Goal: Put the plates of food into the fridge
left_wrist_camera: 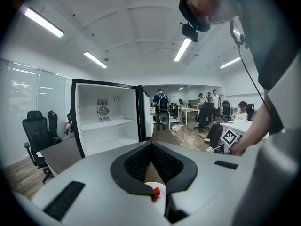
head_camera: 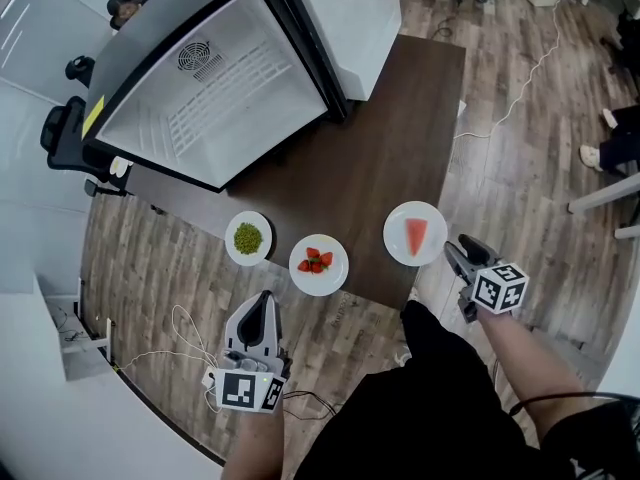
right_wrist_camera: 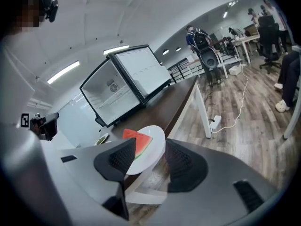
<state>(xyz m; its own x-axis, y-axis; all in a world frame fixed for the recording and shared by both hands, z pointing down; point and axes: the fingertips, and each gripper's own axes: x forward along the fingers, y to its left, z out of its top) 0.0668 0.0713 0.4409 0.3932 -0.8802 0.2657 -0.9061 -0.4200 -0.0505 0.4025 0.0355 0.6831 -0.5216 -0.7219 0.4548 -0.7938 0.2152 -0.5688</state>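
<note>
The right gripper has its jaws standing apart, not pressing on anything. The watermelon plate lies just ahead at its 12 o'clock, its near rim showing between the pads. The left gripper hangs low with its jaws brought together and nothing gripped.

By the look of it the task has hardly begun. The fridge stands at the person's 11 o'clock on the far end of the table, with its door swung wide and its white shelves bare. All three plates sit in a row along the table's near edge. The watermelon plate is at 1 o'clock, the strawberry plate at 12 o'clock and the plate of green food at 11 o'clock. All three are left to carry over, probably the watermelon first.

The table is long, dark brown and otherwise bare. It stands on a wood-plank floor, where a white cable trails at 2 o'clock. Around it is an office lit by ceiling strips. Black office chairs stand beside the fridge, and people sit at desks far behind.
</note>
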